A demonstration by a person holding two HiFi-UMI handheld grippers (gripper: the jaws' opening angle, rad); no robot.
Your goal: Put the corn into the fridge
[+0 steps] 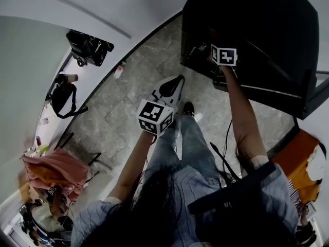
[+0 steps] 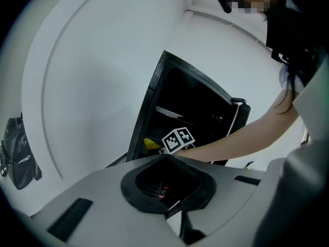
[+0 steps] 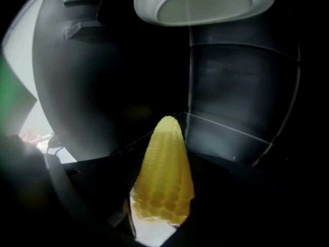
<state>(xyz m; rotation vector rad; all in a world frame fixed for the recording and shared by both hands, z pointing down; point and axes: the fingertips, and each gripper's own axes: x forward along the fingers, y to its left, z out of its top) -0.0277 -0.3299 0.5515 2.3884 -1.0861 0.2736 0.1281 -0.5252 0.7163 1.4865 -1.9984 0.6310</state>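
**Corn is in the fridge, but not let go yet**

Corn (image 3: 164, 174) sits right up close in the right gripper view. It is yellow and bumpy, and its thin tip points away to 12 o'clock. The two jaws of the right gripper (image 1: 222, 55) squeeze its fat end tight.

All around the corn it is dark, because the gripper has reached inside the black fridge (image 1: 257, 30). A see-through shelf (image 3: 231, 138) lies just past the corn at 3 o'clock. A white round thing (image 3: 205, 1) hangs at 12 o'clock; it may be a bowl or a lamp, I cannot tell.

In the head view the fridge is at 1 o'clock with its door open. The left gripper (image 1: 156, 116) waits in the middle, over the floor (image 1: 128, 102). Its jaws are pressed together with nothing between them.

So most of the job looks done. What is left, I think, is to set the corn down, let it go and pull the arm out. I cannot tell if the corn touches a shelf.
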